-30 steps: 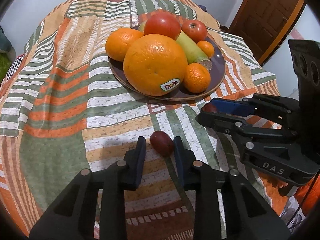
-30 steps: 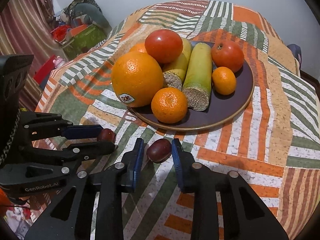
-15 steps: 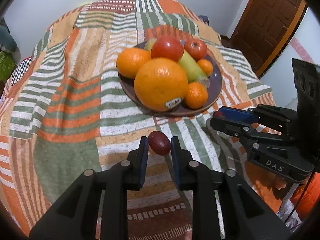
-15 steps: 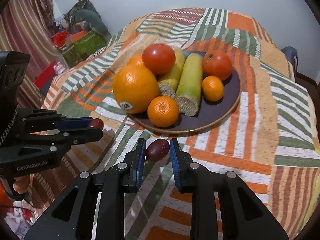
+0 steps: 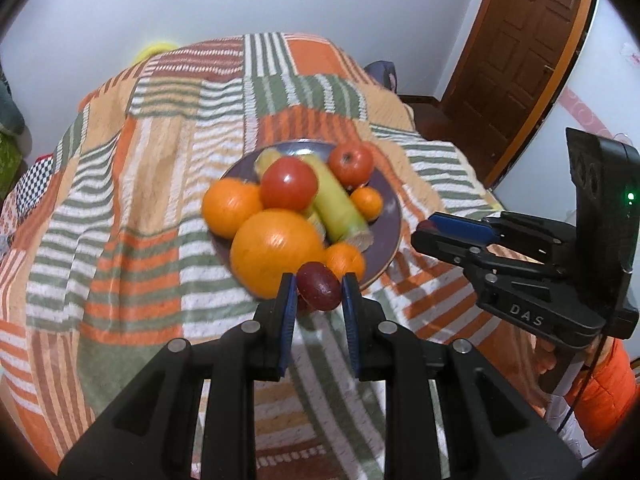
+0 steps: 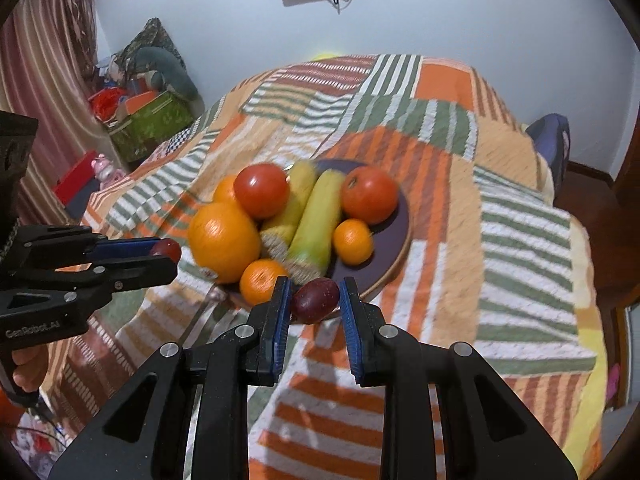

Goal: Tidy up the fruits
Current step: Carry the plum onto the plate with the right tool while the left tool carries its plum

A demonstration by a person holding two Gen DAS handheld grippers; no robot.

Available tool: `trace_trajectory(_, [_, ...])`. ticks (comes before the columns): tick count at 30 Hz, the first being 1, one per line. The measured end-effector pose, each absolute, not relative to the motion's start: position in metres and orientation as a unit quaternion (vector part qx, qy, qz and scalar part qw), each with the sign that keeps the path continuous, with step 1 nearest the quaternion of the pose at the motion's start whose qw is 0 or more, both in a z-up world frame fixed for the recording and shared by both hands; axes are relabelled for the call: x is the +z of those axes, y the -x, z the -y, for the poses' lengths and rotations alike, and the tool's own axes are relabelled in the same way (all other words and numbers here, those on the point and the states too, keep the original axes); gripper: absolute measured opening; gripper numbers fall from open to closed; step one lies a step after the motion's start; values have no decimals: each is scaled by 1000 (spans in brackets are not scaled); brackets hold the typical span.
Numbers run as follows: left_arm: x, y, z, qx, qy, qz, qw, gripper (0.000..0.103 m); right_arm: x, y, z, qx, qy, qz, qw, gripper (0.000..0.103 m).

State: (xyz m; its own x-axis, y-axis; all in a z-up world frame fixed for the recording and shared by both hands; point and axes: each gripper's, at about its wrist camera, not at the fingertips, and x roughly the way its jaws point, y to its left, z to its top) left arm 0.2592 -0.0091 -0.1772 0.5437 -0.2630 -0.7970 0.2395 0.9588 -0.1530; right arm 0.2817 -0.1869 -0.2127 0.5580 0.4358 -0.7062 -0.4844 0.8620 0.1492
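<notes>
A woven cloth bedspread (image 5: 132, 208) is looking coarse and matt. The plate (image 6: 394, 240) is showing a smooth, dark glaze. Tomatoes (image 6: 262, 190) are shining glossy; the big orange (image 5: 276, 252) is looking dimpled. The wooden door (image 5: 516, 44) is gleaming with varnish. Gripper fingers (image 6: 280, 312) are looking like matt black plastic.

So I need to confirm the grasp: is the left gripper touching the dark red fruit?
Touching. In the left wrist view the left gripper has both pads pressed against the dark red fruit.

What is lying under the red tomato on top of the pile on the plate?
The red tomato rests on two yellow-green stalk pieces and leans on the oranges. The plate below is hidden by the fruit.
</notes>
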Motion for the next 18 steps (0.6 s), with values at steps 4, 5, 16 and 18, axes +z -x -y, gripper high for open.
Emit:
trace_trajectory(4, [-174, -266, 17, -149, 9, -448, 882, 22, -206, -285, 191, 257, 35, -379, 888, 23])
trace_trajectory(5, [-173, -269, 19, -148, 8, -446, 882, 22, -205, -287, 191, 257, 35, -376, 889, 23])
trace_trajectory(16, [-177, -294, 38, -151, 3, -443, 884, 22, -215, -301, 184, 261, 49, -380, 886, 23])
trace_trajectory(18, [-182, -298, 43, -152, -4, -444, 883, 22, -220, -303, 182, 259, 50, -385, 884, 23])
